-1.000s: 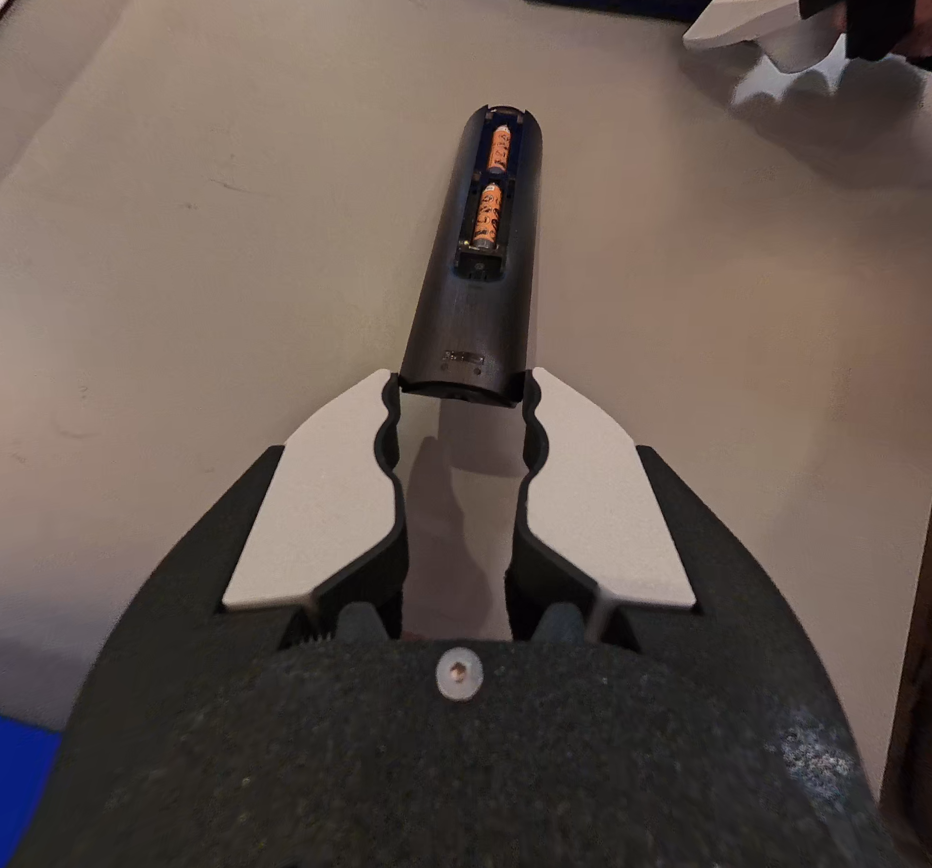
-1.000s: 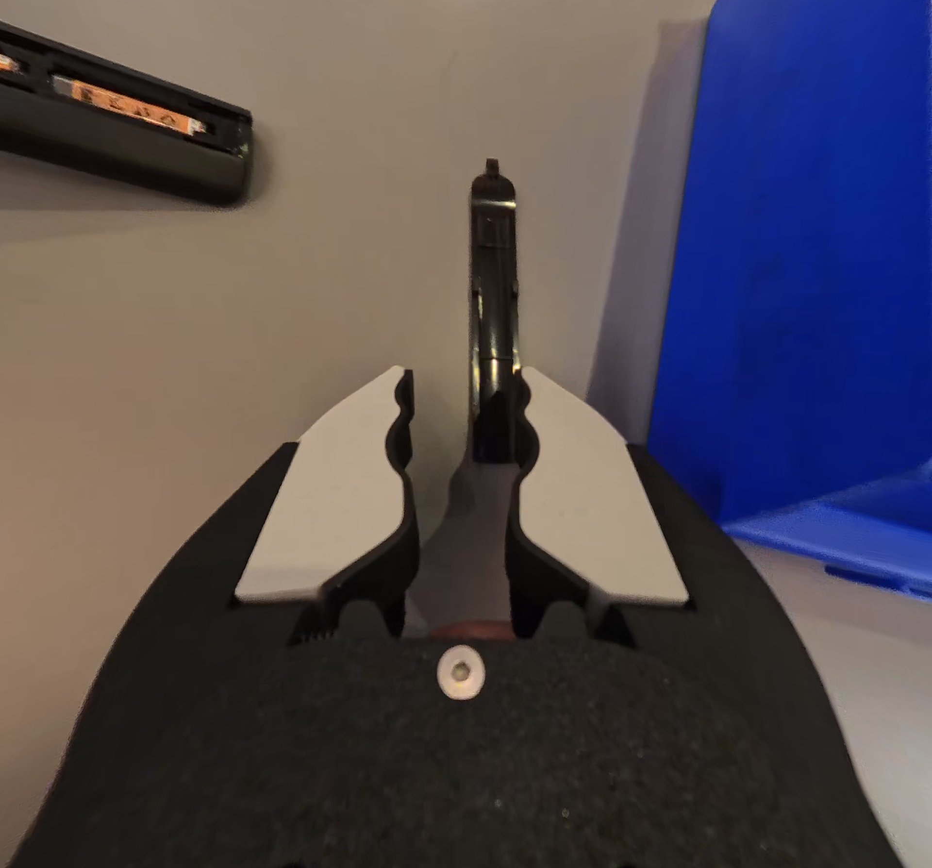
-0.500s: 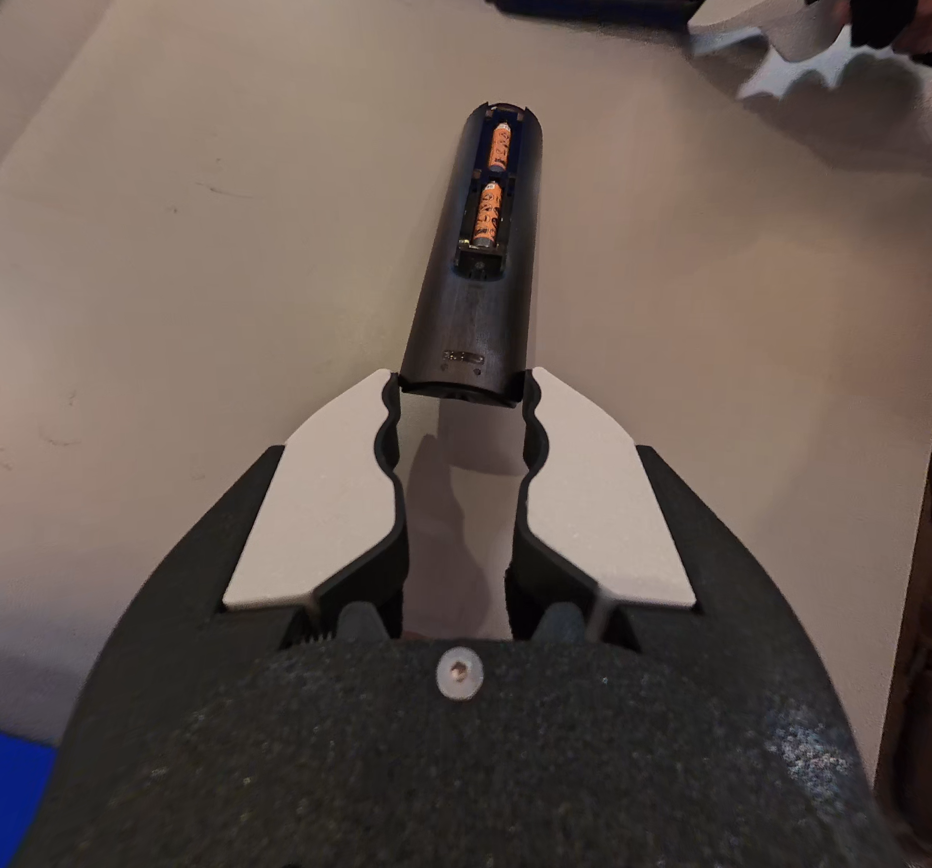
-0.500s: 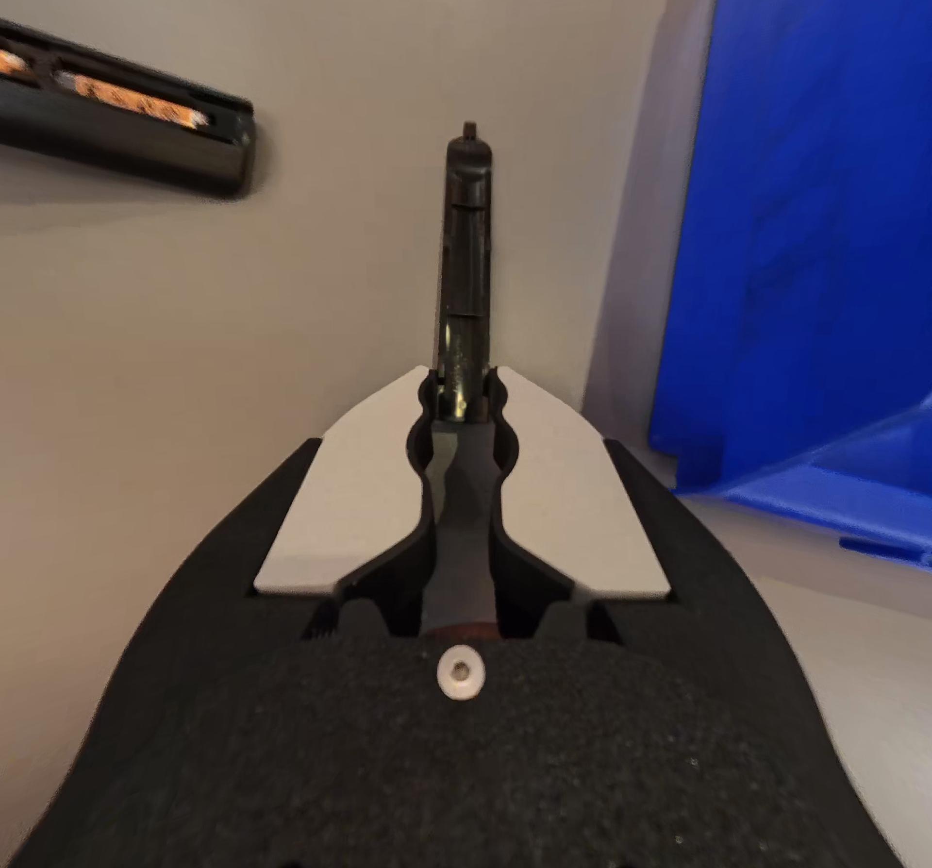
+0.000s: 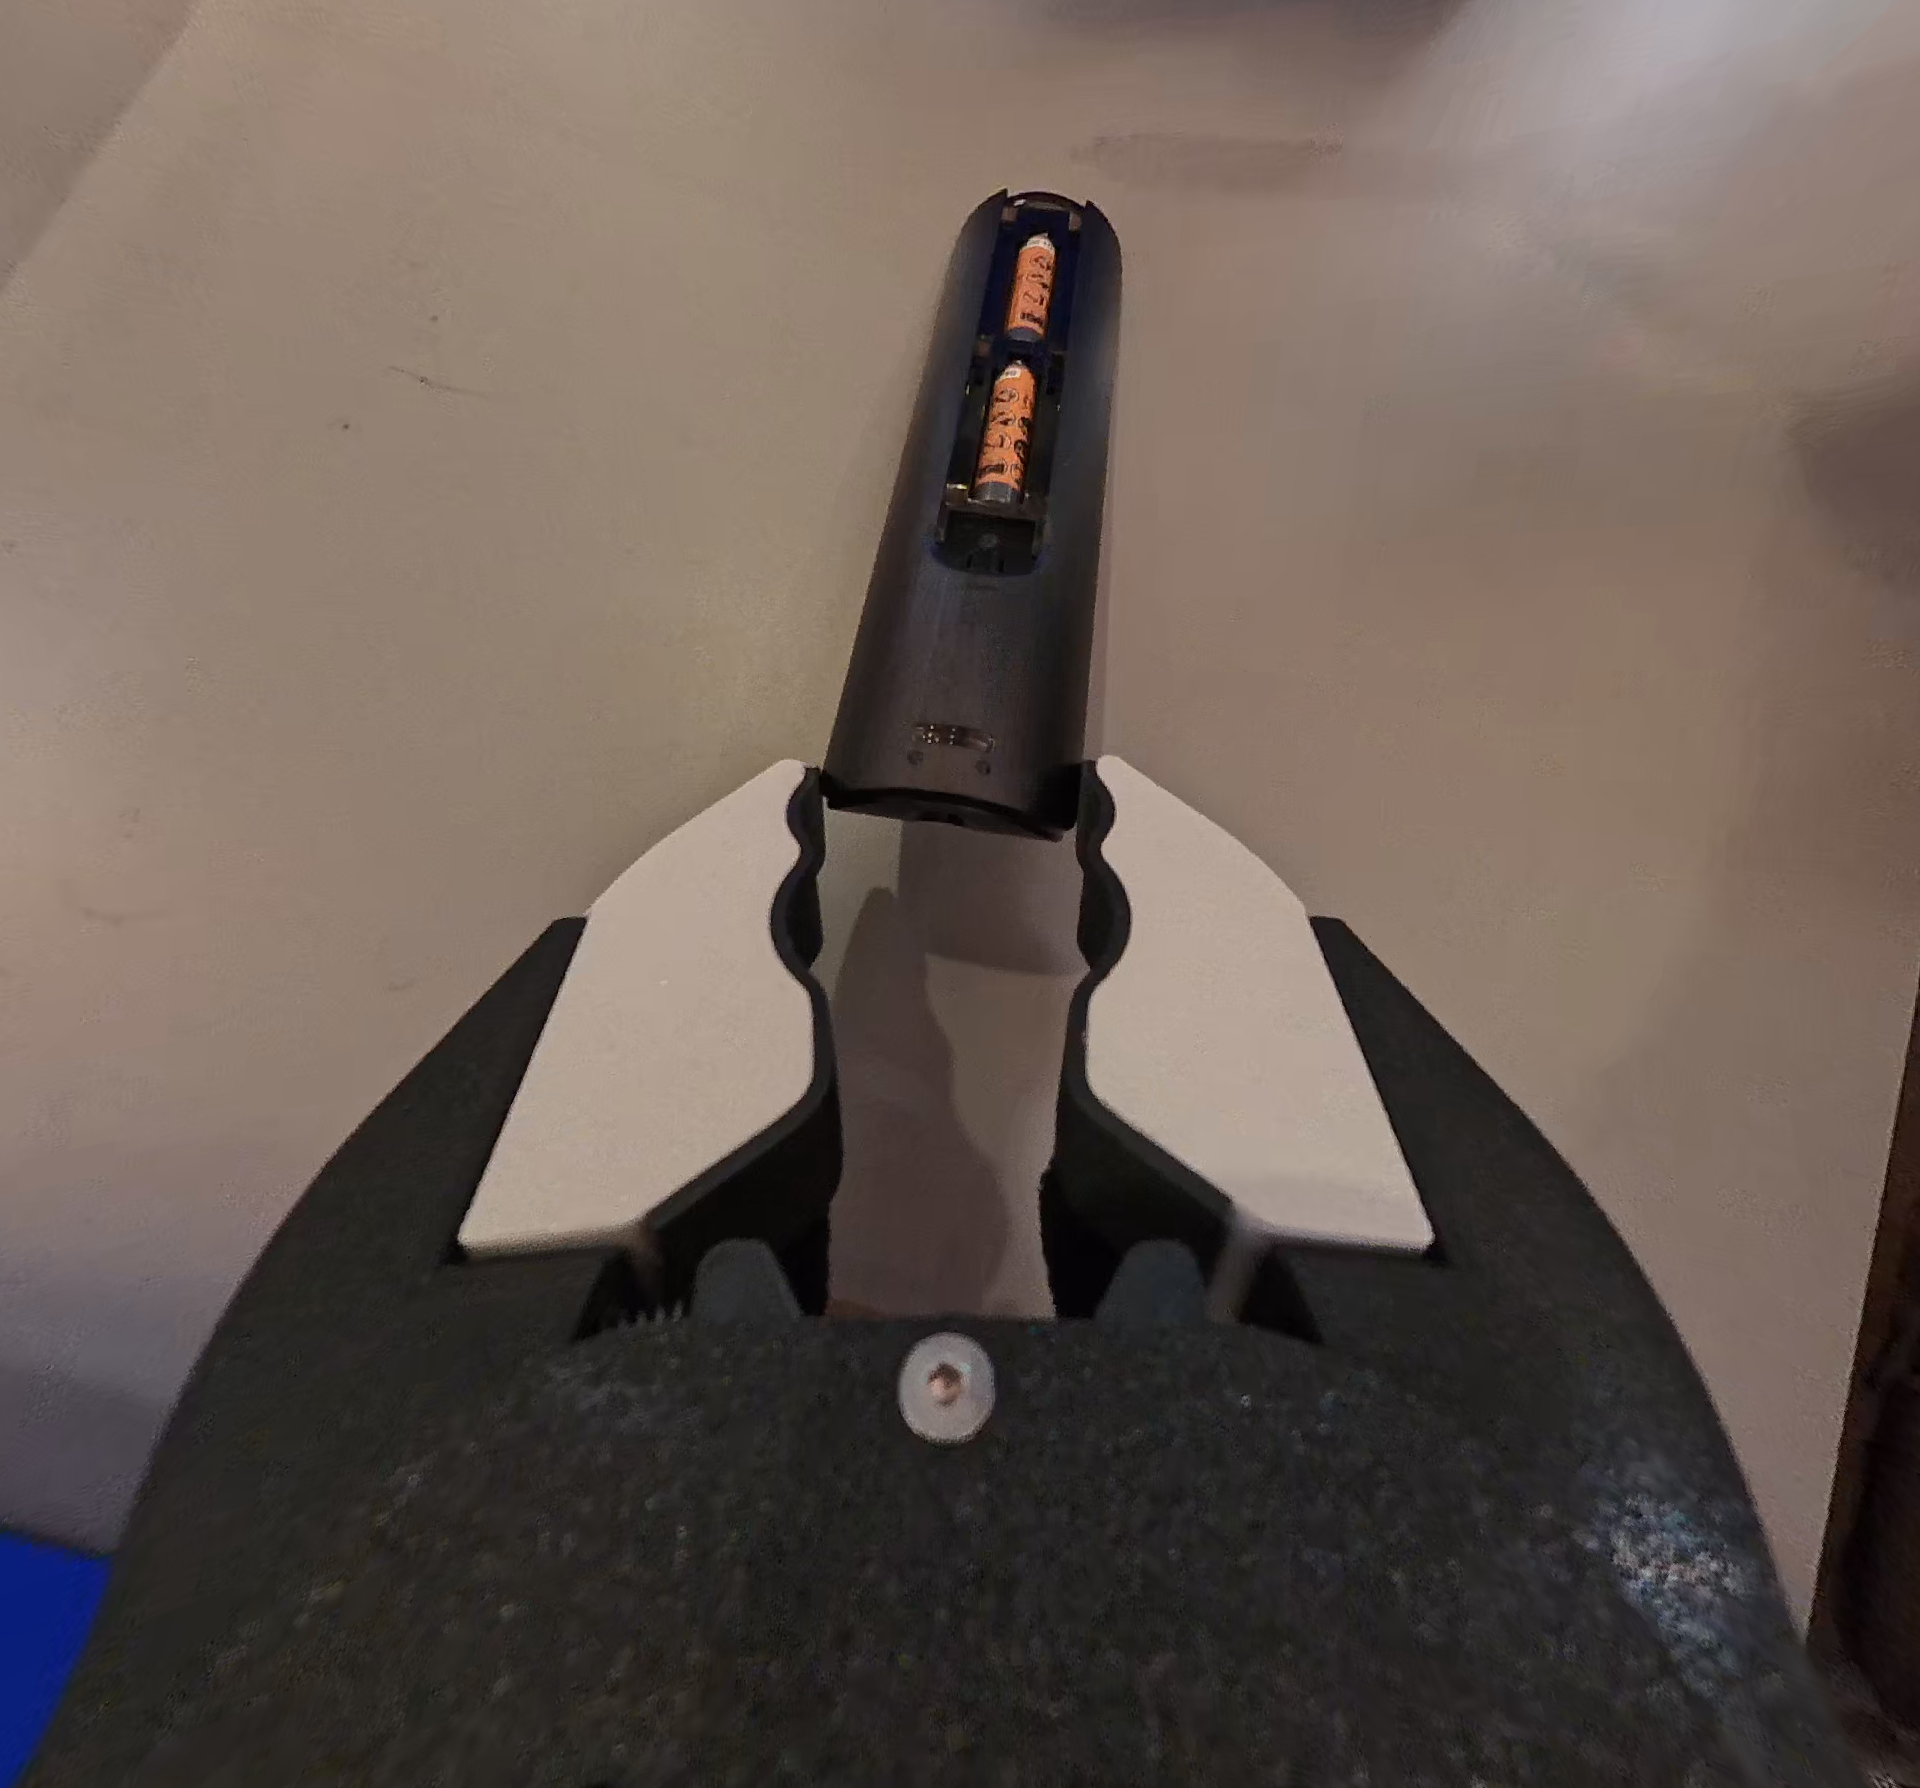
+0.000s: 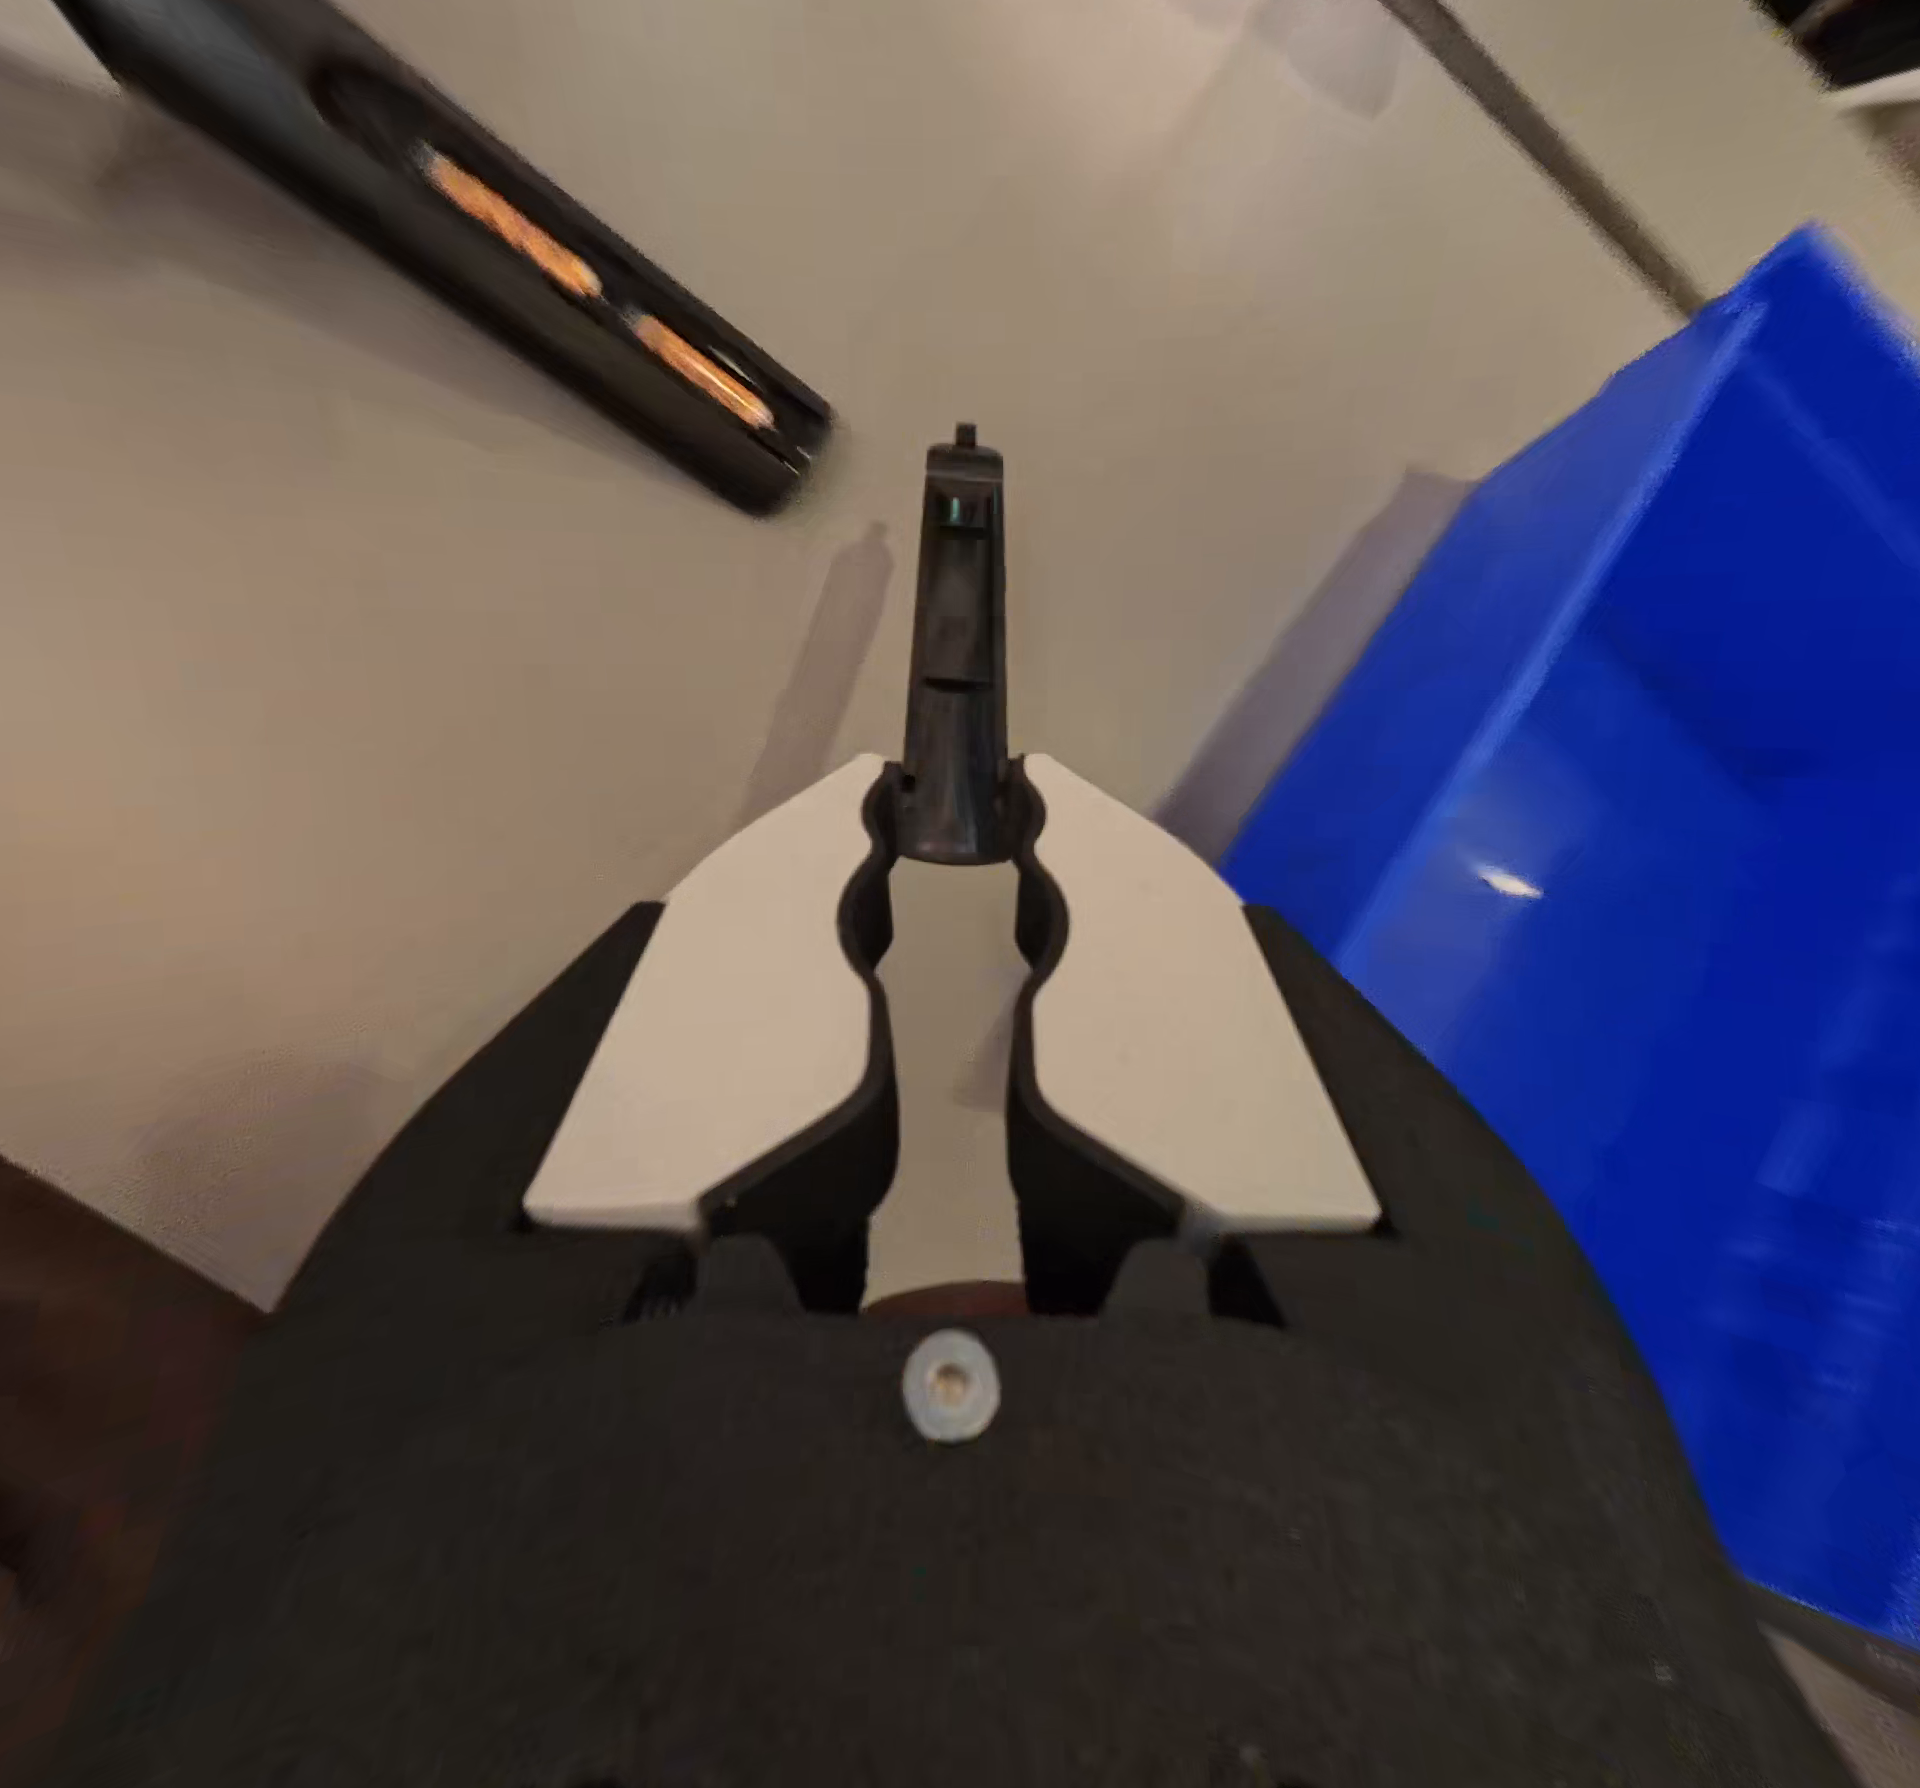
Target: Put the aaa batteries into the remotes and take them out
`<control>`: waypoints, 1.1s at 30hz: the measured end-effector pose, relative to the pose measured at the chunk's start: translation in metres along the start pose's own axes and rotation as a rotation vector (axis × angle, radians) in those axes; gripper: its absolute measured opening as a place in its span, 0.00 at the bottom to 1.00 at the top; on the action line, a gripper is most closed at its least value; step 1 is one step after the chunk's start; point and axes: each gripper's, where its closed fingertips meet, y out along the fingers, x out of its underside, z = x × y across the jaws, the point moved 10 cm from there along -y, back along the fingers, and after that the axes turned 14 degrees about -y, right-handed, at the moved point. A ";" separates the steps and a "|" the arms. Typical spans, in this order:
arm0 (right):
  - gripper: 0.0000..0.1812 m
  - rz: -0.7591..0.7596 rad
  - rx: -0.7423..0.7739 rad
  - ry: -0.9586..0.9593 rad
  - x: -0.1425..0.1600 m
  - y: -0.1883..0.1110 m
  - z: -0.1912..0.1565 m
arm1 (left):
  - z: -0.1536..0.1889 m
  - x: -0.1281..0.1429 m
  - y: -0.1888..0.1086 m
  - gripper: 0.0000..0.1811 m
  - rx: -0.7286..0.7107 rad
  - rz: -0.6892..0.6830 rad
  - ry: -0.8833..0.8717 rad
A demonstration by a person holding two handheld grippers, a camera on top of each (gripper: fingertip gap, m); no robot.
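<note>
Now both grippers hold a part: the left gripper (image 5: 951, 788) has the black remote (image 5: 987, 533), the right gripper (image 6: 954, 782) the loose battery cover (image 6: 956, 668).

Seen from the left wrist, the white fingers (image 5: 675, 1000) stand fairly wide apart and clamp the near end of the remote, which points away over the beige counter (image 5: 416, 491) with its back up and its compartment open. Two orange batteries (image 5: 1013, 434) lie in it end to end, one nearer and one farther. Seen from the right wrist, the fingers (image 6: 1174, 1021) are closed to a narrow gap on the near end of the slim black cover, whose far tip points away, just right of the remote's far end (image 6: 748, 429). A blue bin (image 6: 1621, 803) stands to the right, and that view is blurred.
</note>
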 end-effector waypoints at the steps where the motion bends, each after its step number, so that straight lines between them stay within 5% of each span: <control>1: 0.11 -0.059 0.013 -0.082 -0.002 -0.003 0.006 | 0.000 0.000 0.000 0.26 0.002 -0.001 0.000; 5: 0.11 -0.248 -0.004 -0.425 -0.016 -0.004 0.017 | 0.000 0.001 0.001 0.26 0.001 -0.005 -0.001; 11: 0.11 -0.453 0.048 -0.863 -0.042 0.024 -0.017 | -0.002 0.002 0.003 0.26 0.006 -0.004 -0.012; 15: 0.10 -0.473 0.102 -1.019 -0.040 0.039 -0.053 | -0.002 0.002 0.004 0.26 0.008 -0.002 -0.012; 16: 0.02 -0.472 0.109 -1.046 -0.038 0.041 -0.061 | -0.002 0.002 0.004 0.26 0.008 -0.002 -0.013; 19: 0.09 -0.446 0.121 -1.064 -0.031 0.049 -0.082 | -0.002 0.002 0.005 0.26 0.007 -0.002 -0.011; 24: 0.16 -0.274 0.061 -0.907 -0.025 0.050 -0.105 | -0.002 0.003 0.006 0.26 0.009 -0.006 -0.012; 28: 0.22 -0.062 0.016 -0.458 -0.012 0.038 -0.079 | -0.002 0.002 0.005 0.26 0.009 -0.003 -0.011; 31: 0.36 -0.003 -0.022 -0.100 0.003 0.046 -0.060 | -0.002 0.002 0.005 0.26 0.009 -0.004 -0.011; 33: 0.36 0.032 -0.036 0.106 0.005 0.056 -0.053 | -0.002 0.003 0.005 0.26 0.009 -0.004 -0.010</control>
